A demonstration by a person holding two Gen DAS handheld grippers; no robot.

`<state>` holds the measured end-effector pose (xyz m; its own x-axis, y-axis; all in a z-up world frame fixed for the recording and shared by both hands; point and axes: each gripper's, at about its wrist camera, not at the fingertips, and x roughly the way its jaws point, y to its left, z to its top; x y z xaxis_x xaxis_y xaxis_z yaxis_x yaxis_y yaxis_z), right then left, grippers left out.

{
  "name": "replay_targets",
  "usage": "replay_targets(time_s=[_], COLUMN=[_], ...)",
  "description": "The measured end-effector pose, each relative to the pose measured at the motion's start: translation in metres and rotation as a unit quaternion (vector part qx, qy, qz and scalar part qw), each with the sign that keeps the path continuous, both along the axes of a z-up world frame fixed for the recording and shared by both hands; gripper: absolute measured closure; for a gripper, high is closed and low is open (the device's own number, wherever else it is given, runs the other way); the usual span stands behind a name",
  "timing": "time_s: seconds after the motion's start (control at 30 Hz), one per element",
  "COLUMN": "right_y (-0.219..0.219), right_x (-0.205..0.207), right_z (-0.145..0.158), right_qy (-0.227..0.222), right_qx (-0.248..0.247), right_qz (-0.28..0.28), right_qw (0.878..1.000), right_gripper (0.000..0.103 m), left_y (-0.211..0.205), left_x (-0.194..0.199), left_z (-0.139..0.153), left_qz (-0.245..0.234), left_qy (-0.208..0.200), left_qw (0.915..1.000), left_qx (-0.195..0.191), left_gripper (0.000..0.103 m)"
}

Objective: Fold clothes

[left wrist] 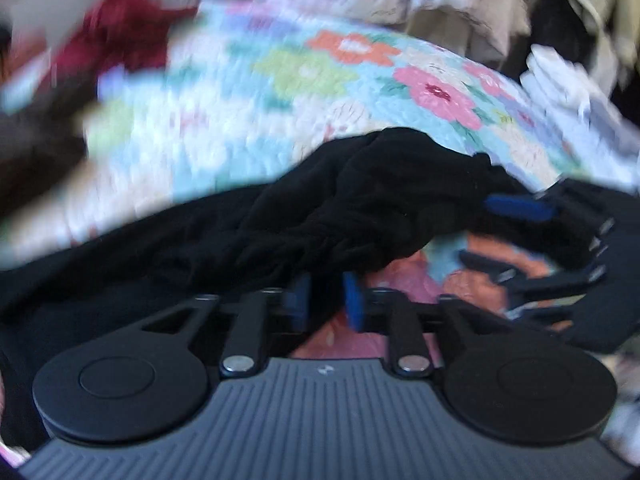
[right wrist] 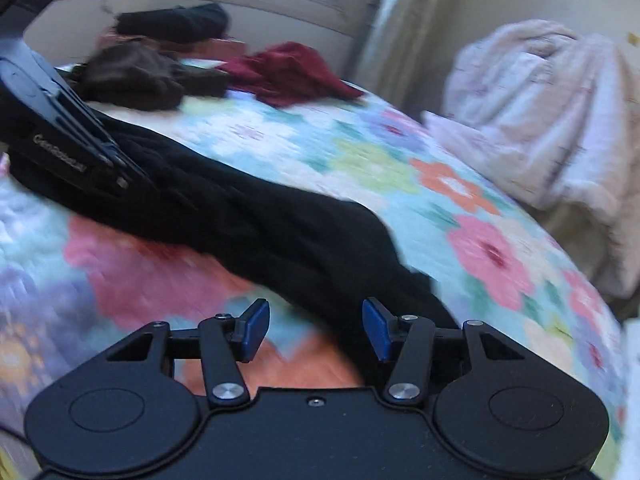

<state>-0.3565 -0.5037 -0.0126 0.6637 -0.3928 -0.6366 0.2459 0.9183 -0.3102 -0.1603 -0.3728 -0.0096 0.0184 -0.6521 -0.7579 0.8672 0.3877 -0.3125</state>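
Here, lower centre of left wrist view: left tongs (left wrist: pixel 326 300) narrow, black garment (left wrist: pixel 360 208) bunched between pads, grip uncertain. Right tongs (right wrist: pixel 316 330) wide, empty, garment edge beside them on the floral bed (right wrist: pixel 360 168). Pinch single hem, then spread flat.

Ahead of the left gripper (left wrist: pixel 325 300), the floral quilt (left wrist: pixel 240 128) smears with motion blur, and the dark red garment (left wrist: pixel 120 28) beyond is only a smudge. The black garment (left wrist: pixel 360 200) covers the fingertips, so any pinch is unclear. The right gripper (left wrist: pixel 532 236) is cut by the right edge.
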Motion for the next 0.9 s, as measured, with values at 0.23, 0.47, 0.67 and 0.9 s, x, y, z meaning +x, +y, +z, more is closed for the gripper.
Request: replay_targets(time_s=[0.23,0.47,0.67,0.9], right_y=[0.016,-0.009,-0.003,0.024], right_x=[0.046,0.021,-0.036,-0.098], right_z=[-0.024,0.031,0.071,0.075], right_qy=[0.028,-0.064,-0.164,-0.224], right_qx=[-0.037,0.103,0.221,0.272], right_qz=[0.035,-0.029,-0.029,-0.048], right_qw=[0.998,0.992,0.961,0.935], right_gripper=[0.051,0.099,0.099,0.098], left_y=[0.018,0.036,0.043,0.032], left_x=[0.039,0.061,0.054,0.033], left_z=[-0.007,0.005,0.030,0.031], left_qz=[0.050,0.087,0.069,0.021], left_qy=[0.101,0.138,0.059,0.020], left_qw=[0.9929,0.9841,0.9924,0.9984], left_qx=[-0.036,-0.071,-0.083,-0.049], left_gripper=[0.070,0.070,0.056,0.035])
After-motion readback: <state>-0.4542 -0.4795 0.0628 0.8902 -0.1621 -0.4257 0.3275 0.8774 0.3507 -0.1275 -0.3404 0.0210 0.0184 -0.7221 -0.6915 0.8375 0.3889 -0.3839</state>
